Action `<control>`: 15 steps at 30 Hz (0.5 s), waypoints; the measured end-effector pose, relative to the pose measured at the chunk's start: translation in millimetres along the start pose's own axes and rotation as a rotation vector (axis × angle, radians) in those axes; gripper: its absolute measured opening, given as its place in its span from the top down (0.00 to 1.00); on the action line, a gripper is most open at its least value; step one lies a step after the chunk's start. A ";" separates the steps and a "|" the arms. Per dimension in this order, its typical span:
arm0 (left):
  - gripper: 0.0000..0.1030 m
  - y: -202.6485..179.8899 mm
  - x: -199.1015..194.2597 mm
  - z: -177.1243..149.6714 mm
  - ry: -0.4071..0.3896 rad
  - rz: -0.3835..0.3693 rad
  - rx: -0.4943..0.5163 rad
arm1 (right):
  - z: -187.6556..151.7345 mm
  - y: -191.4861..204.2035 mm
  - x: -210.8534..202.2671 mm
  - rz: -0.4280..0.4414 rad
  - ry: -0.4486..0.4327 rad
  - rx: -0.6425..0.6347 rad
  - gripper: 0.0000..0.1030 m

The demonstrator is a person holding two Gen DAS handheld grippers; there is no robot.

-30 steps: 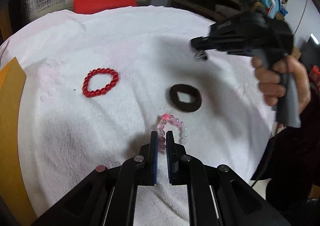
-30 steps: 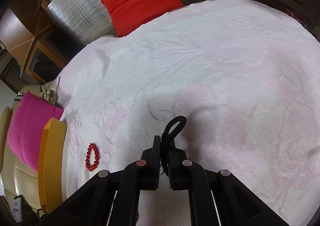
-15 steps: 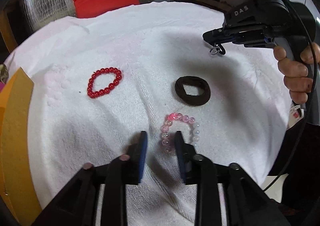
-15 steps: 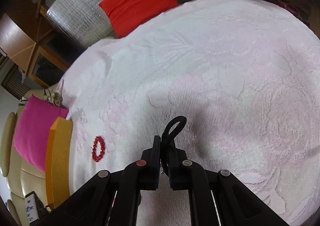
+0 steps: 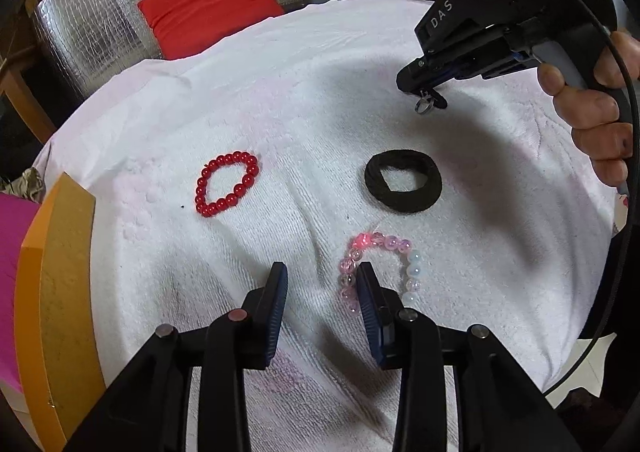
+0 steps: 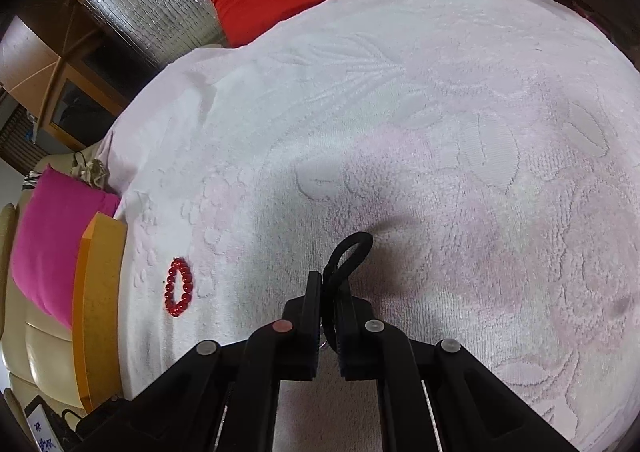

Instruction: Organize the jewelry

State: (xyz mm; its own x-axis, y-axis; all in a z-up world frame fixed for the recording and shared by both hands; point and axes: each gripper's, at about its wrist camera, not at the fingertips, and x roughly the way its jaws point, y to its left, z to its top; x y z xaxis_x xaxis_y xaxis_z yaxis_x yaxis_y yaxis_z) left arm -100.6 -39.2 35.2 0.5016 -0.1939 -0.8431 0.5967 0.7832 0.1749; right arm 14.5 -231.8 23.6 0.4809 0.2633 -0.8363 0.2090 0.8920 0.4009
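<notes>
**Left tongs spread over pink beads; right tongs pinched on a black cord loop**

Left gripper (image 5: pixel 322 282): jaws spread wide apart, nothing between them, low over the white terry towel with a raised leaf pattern (image 5: pixel 280 99). Its right finger overlaps the near-left side of the pink and clear glass-bead bracelet (image 5: pixel 378 272), which lies loose on the towel; touching or just above, cannot tell.

Right gripper (image 6: pixel 329 284): jaws pressed together on a thin black cord loop with a small metal ring (image 6: pixel 347 256). Loop sticks out past the fingertips. In the left wrist view the same gripper (image 5: pixel 416 81) hangs above the towel, held in a bare hand (image 5: pixel 592 115), the metal ring dangling beneath the tip.

Taking the pink bracelet as the mark:
- Black fabric hair tie, thick ring shape (image 5: pixel 403 180), lies flat just beyond it, apart from it.
- Red round-bead bracelet (image 5: pixel 227 183) lies beyond and well to its left, flat on the towel.
- Right gripper is farther beyond and to its right, past the hair tie.
- Orange board edge (image 5: pixel 52 280) runs along the towel's left side, far left of it.
- Red cushion (image 5: pixel 208 3) against silver quilted foil (image 5: pixel 80 31), far beyond it, off the towel.
- Magenta cushion (image 6: pixel 48 244) sits left of the orange board.
</notes>
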 end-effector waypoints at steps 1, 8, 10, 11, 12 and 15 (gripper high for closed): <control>0.64 -2.3 0.5 0.7 0.000 0.008 0.006 | 0.2 0.1 1.1 -0.002 0.004 -0.002 0.93; 0.61 -0.3 2.2 0.9 -0.003 0.041 0.034 | 1.4 -0.7 6.1 -0.008 0.017 -0.004 0.93; 0.60 -2.2 1.1 0.2 -0.006 0.050 0.043 | 1.7 -0.3 6.4 -0.008 0.019 -0.005 0.93; 0.60 -2.2 1.3 0.1 -0.006 0.051 0.045 | 1.8 -0.5 6.7 -0.008 0.020 -0.005 0.93; 0.60 -2.1 1.5 0.1 -0.006 0.051 0.045 | 1.6 -0.2 6.5 -0.009 0.019 -0.006 0.93; 0.60 -1.8 1.7 0.4 -0.005 0.050 0.044 | 1.5 -0.2 6.6 -0.009 0.019 -0.006 0.93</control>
State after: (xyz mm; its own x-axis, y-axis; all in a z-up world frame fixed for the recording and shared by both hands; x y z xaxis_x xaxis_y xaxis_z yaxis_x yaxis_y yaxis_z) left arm -100.5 -41.1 33.6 0.5345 -0.1583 -0.8302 0.5980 0.7650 0.2391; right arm 18.9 -230.8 18.6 0.4627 0.2624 -0.8468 0.2083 0.8962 0.3916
